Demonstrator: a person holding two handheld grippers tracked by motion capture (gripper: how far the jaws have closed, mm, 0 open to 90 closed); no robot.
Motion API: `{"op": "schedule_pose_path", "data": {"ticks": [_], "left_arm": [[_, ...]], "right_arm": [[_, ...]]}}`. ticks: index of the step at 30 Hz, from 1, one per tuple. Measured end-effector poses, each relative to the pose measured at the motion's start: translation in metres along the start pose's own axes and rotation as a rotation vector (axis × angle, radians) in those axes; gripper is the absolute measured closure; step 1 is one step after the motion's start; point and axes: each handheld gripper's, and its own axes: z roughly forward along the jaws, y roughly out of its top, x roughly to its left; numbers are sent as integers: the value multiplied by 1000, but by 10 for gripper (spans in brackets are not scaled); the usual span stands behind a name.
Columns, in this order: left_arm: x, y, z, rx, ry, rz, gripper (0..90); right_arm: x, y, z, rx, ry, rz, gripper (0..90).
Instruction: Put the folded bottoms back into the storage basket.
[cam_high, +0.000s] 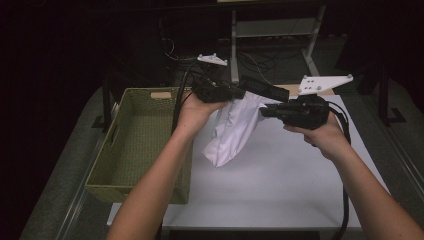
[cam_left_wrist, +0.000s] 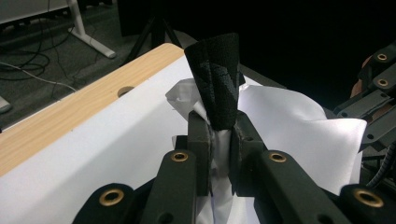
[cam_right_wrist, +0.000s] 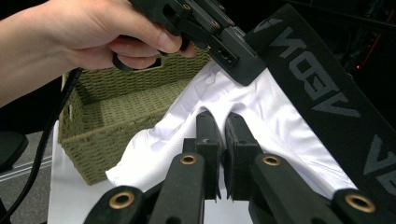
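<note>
A white garment (cam_high: 234, 129) with a black elastic waistband (cam_high: 264, 89) hangs above the white table (cam_high: 280, 185), stretched between both grippers. My left gripper (cam_high: 229, 93) is shut on the waistband (cam_left_wrist: 215, 84) and the white cloth (cam_left_wrist: 299, 128) at the garment's top left; its jaws (cam_left_wrist: 219, 128) pinch both layers. My right gripper (cam_high: 265, 111) is shut on the white fabric (cam_right_wrist: 280, 126) just below the waistband (cam_right_wrist: 322, 79), jaws (cam_right_wrist: 220, 122) close together. In the right gripper view the left gripper (cam_right_wrist: 224, 46) and its hand (cam_right_wrist: 93, 32) sit beyond the cloth.
A green woven basket (cam_high: 137, 145) stands with nothing in it at the table's left edge, also in the right gripper view (cam_right_wrist: 116, 109). A wooden desk edge (cam_left_wrist: 70, 112) runs behind the table. Cables and a desk frame (cam_high: 272, 30) lie on the dark floor beyond.
</note>
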Motion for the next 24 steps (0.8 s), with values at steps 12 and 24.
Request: {"op": "schedule_pose_path", "data": {"ticks": [12, 24], "left_arm": [[26, -9, -38, -15, 12, -14, 798], [50, -26, -82, -36, 51, -32, 798]], "right_arm": [[9, 27, 30, 10, 30, -24, 847], [27, 51, 76, 32, 81, -63, 846]]}}
